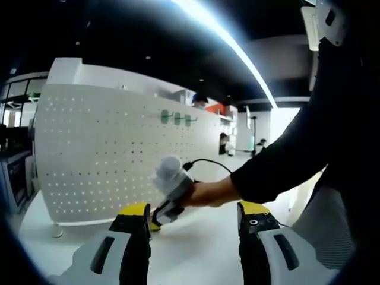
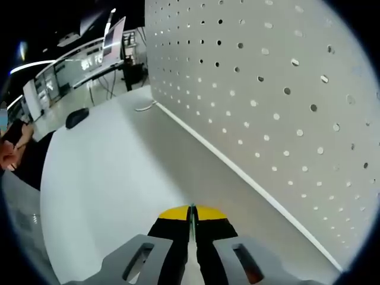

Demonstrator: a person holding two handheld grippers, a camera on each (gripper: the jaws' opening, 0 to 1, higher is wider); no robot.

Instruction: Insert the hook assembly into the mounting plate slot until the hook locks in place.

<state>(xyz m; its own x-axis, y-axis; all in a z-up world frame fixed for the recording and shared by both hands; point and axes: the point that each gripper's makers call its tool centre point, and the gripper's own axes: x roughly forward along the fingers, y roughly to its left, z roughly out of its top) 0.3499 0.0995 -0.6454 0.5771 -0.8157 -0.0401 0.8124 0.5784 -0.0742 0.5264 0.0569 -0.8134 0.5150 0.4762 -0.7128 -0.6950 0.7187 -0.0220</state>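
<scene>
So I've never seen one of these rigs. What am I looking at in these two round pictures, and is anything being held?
No robot here: a person carries a hand-held claw in each hand, and a fisheye camera rides on each one.

The left gripper view looks along the left claw, whose yellow-tipped jaws stand apart with nothing between them. Ahead stands a white pegboard on a white table, with three green hooks mounted high on it. The person's hand brings the other claw in from the right, close to the board's foot.

The right gripper view looks along the right claw, low over the same table beside the pegboard. Its jaws are pressed together; I see nothing gripped.
</scene>
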